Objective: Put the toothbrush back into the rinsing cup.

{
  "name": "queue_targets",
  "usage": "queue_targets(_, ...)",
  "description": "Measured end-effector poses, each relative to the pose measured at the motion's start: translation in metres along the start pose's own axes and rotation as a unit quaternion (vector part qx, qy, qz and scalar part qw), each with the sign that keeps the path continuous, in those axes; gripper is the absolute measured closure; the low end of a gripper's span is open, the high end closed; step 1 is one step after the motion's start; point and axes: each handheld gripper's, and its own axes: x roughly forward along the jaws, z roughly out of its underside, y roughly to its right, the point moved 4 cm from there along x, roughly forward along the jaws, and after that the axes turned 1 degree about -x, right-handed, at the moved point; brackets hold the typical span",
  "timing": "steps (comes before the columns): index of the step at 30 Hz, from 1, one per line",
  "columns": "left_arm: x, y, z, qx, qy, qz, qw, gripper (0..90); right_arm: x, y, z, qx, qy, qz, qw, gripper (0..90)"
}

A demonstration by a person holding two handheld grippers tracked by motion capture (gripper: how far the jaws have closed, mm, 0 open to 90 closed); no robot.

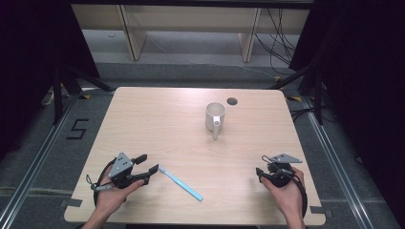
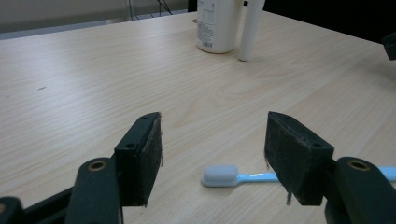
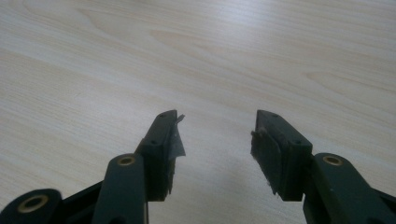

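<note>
Pale wood-grain table [image 1: 157, 124], rounded at the corners, with dark floor around it.

At the near left: left gripper [image 1: 147, 163] held in the person's left hand [image 1: 111, 195], grey three-cornered plate on top, cable looping at the near side. Jaws standing wide apart, gripping nothing, pointing to the right across the table. In the left gripper view, left gripper [image 2: 214, 149] with both black pads bare and frayed at the edges, a broad gap of table between them.

Just right of those jaw tips: light blue toothbrush [image 1: 180, 182], lying flat on the wood, white head at the far left end next to the gripper, handle running diagonally toward the near right. Close to the near jaw, touching or not impossible to tell from above. In the left gripper view, toothbrush [image 2: 233, 177] with its white head low in the gap between the jaws, handle passing behind the right-hand jaw; not clamped.

Farther off, right of centre: white mug [image 1: 215, 116], upright, handle turned toward the near side, well apart from both grippers. Beside it at the far right, a dark round hole [image 1: 232, 101] in the tabletop.

At the near right: right gripper [image 1: 262, 173] in the person's right hand [image 1: 286, 193], plate on top. In the right gripper view, right gripper [image 3: 215, 135] parted wide, bare wood between the pads, nothing held.
</note>
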Motion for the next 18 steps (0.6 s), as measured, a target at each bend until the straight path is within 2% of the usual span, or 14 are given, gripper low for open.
queue_targets(2,0.001,0.002,-0.001,0.003,-0.001,0.005,1.0,36.7,0.001,-0.002,-0.001,0.009,0.001,-0.009,0.9999,50.9)
queue_targets(3,0.001,0.002,-0.002,0.005,-0.002,0.007,1.0,36.8,0.002,-0.003,-0.001,0.015,0.001,-0.002,0.9999,50.9)
queue_targets(6,0.003,0.003,-0.004,0.008,0.0,0.015,0.9999,37.1,0.001,-0.003,0.0,0.0,-0.009,-0.003,1.0,51.0)
queue_targets(8,0.004,0.004,-0.005,0.015,-0.003,0.021,0.9996,37.1,0.002,-0.003,-0.001,-0.003,-0.005,-0.004,1.0,51.0)
queue_targets(10,0.005,0.007,-0.006,0.026,-0.007,0.028,0.9992,37.2,0.002,-0.005,0.0,0.008,-0.009,-0.008,0.9999,51.0)
queue_targets(11,0.005,0.008,-0.007,0.031,-0.009,0.034,0.9989,37.4,0.002,-0.003,-0.001,-0.001,-0.006,-0.005,1.0,50.9)
queue_targets(13,0.006,0.01,-0.009,0.044,-0.016,0.038,0.9982,37.5,0.002,-0.005,-0.001,0.009,-0.008,-0.009,0.9999,50.9)
queue_targets(14,0.008,0.013,-0.011,0.054,-0.02,0.047,0.9973,37.6,0.002,-0.003,-0.001,-0.009,-0.007,-0.006,0.9999,50.9)
queue_targets(15,0.008,0.013,-0.011,0.054,-0.02,0.047,0.9973,37.7,0.002,-0.003,-0.001,-0.009,-0.007,-0.006,0.9999,50.9)
queue_targets(16,0.01,0.014,-0.013,0.058,-0.022,0.055,0.9966,37.7,0.002,-0.003,-0.001,-0.016,-0.009,-0.013,0.9997,50.9)
queue_targets(18,0.013,0.017,-0.016,0.069,-0.03,0.065,0.995,37.9,0.003,-0.005,-0.001,-0.011,-0.012,-0.021,0.9997,50.9)
